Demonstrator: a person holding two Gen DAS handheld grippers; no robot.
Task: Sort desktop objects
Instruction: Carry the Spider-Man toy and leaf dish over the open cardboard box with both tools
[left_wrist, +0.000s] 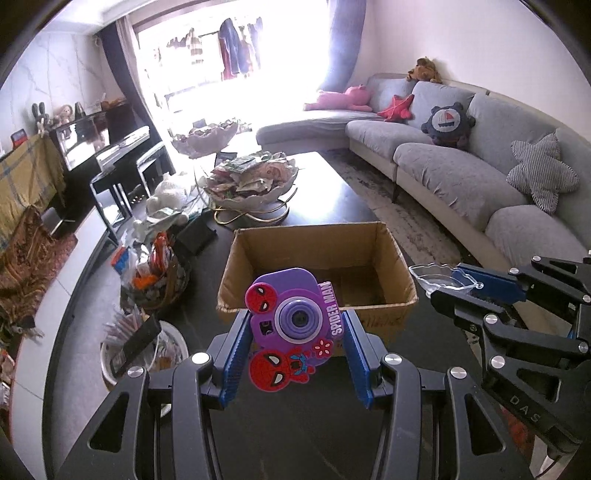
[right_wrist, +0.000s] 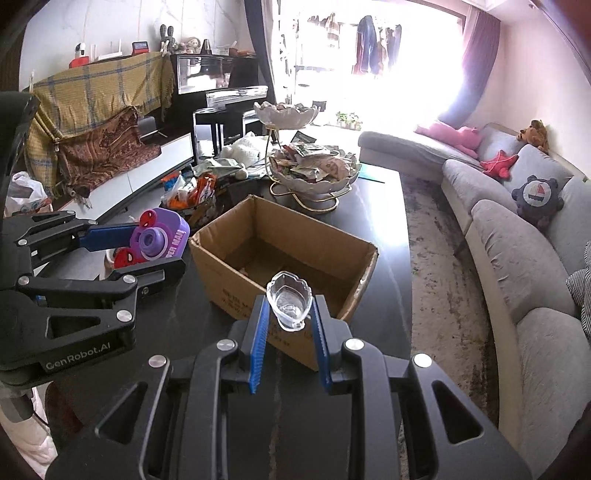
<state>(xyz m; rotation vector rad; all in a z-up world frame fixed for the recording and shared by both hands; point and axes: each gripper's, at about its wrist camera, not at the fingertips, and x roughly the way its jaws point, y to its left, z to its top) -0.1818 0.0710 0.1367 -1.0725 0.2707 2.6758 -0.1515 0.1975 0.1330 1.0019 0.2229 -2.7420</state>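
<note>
I am holding a purple toy camera (left_wrist: 293, 317) in my left tongs (left_wrist: 295, 347), the blue pads pressing on both of its sides at the lower centre of the left wrist view. The toy is standing upright with its lens facing the wrist camera, red cartoon heads at its upper left and bottom, and it is hovering in front of the near wall of the open cardboard box (left_wrist: 317, 258). The box is sitting on the dark worktop (left_wrist: 325, 177) in the middle of the frame.

My right tongs (right_wrist: 290, 314) are clamping a small clear glass dish (right_wrist: 290, 301) between the blue pads, at the centre of the right wrist view. The dish is hanging over the near corner of the box, its scalloped rim tilted toward the lens.

In the right wrist view my left tongs are reaching in from the left edge with the toy just beside the box's left wall. A white tiered bowl of packets (right_wrist: 314, 170) is standing beyond the box, and a grey sofa (right_wrist: 517, 240) is curving along the right side.
</note>
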